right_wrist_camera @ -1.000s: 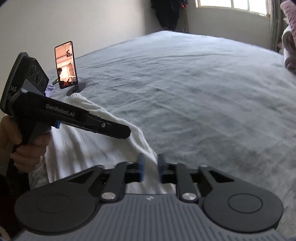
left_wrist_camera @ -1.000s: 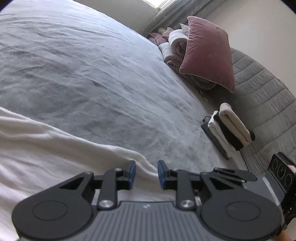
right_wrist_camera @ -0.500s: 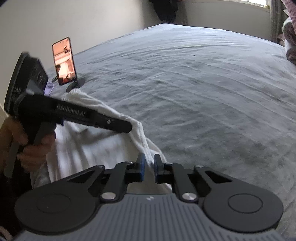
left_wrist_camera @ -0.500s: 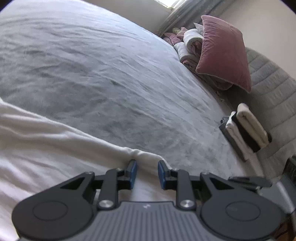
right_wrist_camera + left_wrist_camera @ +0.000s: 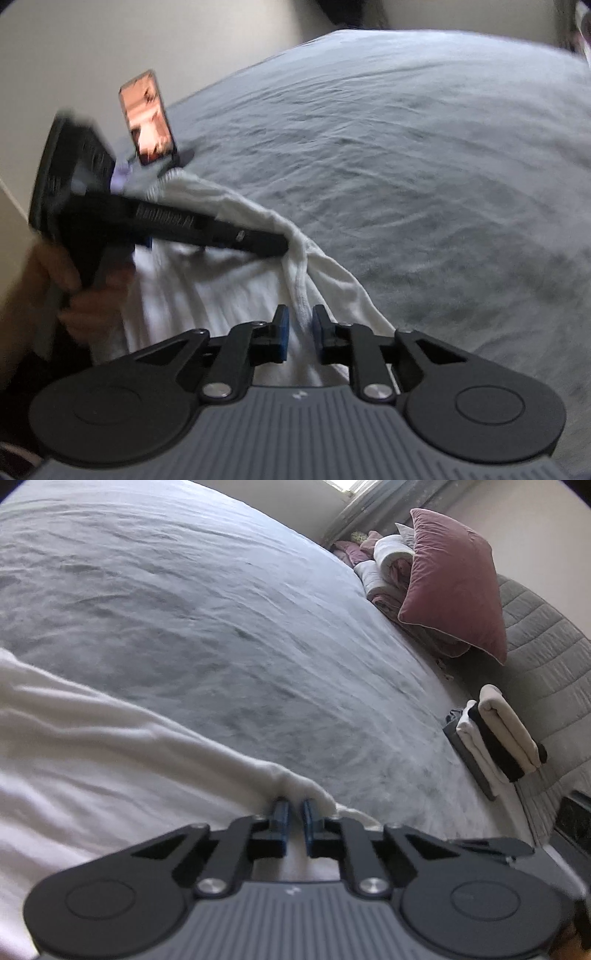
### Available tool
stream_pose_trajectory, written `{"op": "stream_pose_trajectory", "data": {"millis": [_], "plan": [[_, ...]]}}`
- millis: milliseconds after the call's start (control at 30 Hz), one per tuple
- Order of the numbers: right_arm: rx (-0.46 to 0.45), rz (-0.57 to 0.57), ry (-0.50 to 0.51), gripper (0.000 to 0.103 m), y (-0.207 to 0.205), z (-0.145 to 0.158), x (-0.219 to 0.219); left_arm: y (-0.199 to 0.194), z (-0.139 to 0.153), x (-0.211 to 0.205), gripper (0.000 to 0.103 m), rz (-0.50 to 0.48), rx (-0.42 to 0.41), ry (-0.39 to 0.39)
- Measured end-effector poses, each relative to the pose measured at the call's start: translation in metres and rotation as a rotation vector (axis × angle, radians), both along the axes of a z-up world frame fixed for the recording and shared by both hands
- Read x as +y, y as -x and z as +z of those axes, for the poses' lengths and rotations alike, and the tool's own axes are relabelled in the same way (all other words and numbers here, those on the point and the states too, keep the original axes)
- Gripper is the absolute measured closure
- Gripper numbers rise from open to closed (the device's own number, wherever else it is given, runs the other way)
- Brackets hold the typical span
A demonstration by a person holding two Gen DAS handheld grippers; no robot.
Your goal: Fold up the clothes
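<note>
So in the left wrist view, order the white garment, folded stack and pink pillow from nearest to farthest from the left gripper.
1. White garment: pinched at the left gripper.
2. Folded stack: right, by the headboard.
3. Pink pillow: upper right, farthest.

White lettering runs along the left gripper (image 5: 282, 247), but motion blur leaves it unreadable.

Left gripper (image 5: 280, 247) motion-blurred; phone (image 5: 147, 118) screen unreadable; white garment (image 5: 92, 775) cropped.
</note>
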State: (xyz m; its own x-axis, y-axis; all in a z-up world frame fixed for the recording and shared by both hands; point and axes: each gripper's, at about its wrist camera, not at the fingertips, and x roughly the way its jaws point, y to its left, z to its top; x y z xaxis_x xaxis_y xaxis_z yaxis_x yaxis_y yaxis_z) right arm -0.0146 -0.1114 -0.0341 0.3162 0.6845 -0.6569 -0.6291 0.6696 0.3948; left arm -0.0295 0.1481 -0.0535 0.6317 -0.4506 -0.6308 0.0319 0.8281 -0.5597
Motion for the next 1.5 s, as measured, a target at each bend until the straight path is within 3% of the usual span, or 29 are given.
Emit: {"op": "stream_pose_trajectory", "data": {"millis": [67, 233, 433, 667, 867, 1100, 1167, 1333, 1500], "plan": [[0.098, -0.05, -0.098, 0.061, -0.011, -0.005, -0.01, 0.003, -0.003, 0.006, 0.099, -0.01, -0.001, 0.005], [0.355, -0.173, -0.298, 0.058, -0.038, -0.022, -0.026, 0.011, -0.009, 0.015, 0.1, -0.042, -0.017, 0.016], [0.472, -0.208, -0.369, 0.058, -0.046, -0.031, -0.007, 0.022, -0.009, 0.018, 0.1, -0.073, -0.04, -0.003], [0.543, -0.245, -0.428, 0.056, -0.051, -0.035, 0.031, 0.027, -0.007, 0.02, 0.1, -0.092, -0.041, -0.011], [0.521, -0.355, -0.471, 0.056, -0.059, -0.032, 0.024, 0.031, -0.005, 0.023, 0.1, -0.098, -0.032, -0.003], [0.498, -0.349, -0.357, 0.079, -0.063, -0.029, 0.042, 0.034, -0.005, 0.028, 0.1, -0.102, -0.028, 0.015], [0.424, -0.347, -0.283, 0.096, -0.061, -0.021, 0.051, 0.034, -0.004, 0.029, 0.1, -0.105, -0.031, 0.017], [0.144, -0.391, -0.163, 0.098, -0.044, 0.0, 0.065, 0.038, 0.001, 0.03, 0.099, -0.117, -0.036, -0.005], [0.044, -0.369, -0.045, 0.098, -0.042, -0.009, 0.072, 0.042, 0.004, 0.035, 0.097, -0.108, -0.025, -0.012]]}}
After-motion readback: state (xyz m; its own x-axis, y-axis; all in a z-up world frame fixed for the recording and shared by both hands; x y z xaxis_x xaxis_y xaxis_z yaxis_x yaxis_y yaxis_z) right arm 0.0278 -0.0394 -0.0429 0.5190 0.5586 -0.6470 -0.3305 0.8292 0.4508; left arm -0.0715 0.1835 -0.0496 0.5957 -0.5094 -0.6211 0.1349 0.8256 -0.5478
